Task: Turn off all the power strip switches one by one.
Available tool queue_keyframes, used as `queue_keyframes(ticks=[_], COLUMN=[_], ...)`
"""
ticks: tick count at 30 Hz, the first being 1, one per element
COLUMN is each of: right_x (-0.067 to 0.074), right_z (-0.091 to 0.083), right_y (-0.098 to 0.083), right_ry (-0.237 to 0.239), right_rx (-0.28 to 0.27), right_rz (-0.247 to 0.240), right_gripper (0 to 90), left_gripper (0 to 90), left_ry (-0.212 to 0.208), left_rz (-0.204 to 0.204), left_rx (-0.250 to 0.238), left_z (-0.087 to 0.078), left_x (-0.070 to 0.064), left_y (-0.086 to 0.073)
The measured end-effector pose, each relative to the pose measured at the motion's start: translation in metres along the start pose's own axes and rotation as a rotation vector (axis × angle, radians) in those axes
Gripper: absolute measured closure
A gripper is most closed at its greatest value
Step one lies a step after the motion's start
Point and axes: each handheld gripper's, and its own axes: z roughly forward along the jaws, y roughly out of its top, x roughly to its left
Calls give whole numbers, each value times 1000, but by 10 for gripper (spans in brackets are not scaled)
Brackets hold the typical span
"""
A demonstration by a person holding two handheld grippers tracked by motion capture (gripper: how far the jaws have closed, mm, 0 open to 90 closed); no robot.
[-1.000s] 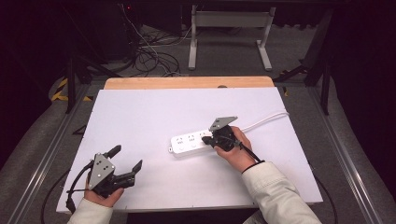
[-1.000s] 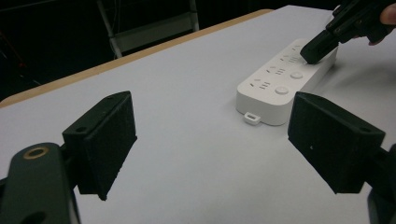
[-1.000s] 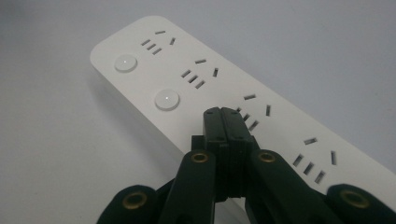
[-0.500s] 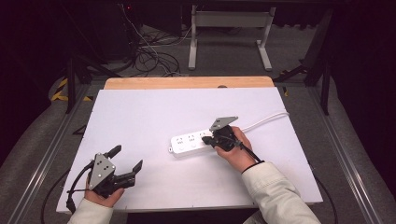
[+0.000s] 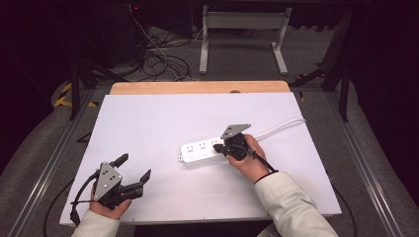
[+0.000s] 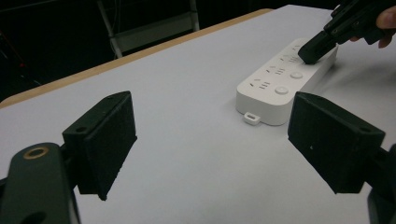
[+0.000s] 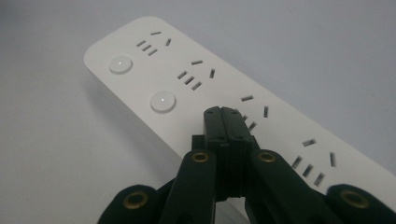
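At the near left corner of the white table (image 5: 163, 118), the left gripper (image 5: 134, 174) rests low in the person's left hand (image 5: 106, 210), its jaws spread wide with nothing between them. The left gripper view looks between those two black pads (image 6: 105, 142) across bare table toward the power strip (image 6: 285, 84), well apart from them.

The white power strip (image 5: 202, 152) lies flat right of the table's middle, its white cable (image 5: 279, 126) running off toward the far right edge. The right gripper (image 5: 218, 147), in the right hand (image 5: 249, 158), has its jaws pressed together, tips down on the strip's top. The right gripper view adds detail: the closed tips (image 7: 224, 116) sit where a third round button would likely be, beside two visible buttons (image 7: 163, 101) and rows of socket slots.
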Motion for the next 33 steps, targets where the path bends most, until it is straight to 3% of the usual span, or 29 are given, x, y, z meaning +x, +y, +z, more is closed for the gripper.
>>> queue_keyframes(ticks=[2,3,4,7,18,24,33], right_x=[-2,-2,-3,-1,12,22,26], right_z=[-4,-9,-19,-36,-24,-4,11], right_y=[3,6,10,22,27,27,23], right_ry=[16,-11,3,9,42,76,77], right_rx=[-7,7,-70,-152,-113,-83,-27], right_rz=[12,7,19,23,-14,-33,-40], right_gripper=[900,900,900,900,900,900,900], left_gripper=[157,157,157,157,157,157,157], left_ry=[-2,-3,-3,-4,-1,-2,-4], left_rz=[-3,-4,-4,-8,0,1,-2], left_rx=[0,-2,-2,2,0,-1,-1], left_z=[0,0,0,1,0,0,0], left_x=[0,0,1,1,1,1,1], left_y=[0,0,0,0,0,0,0])
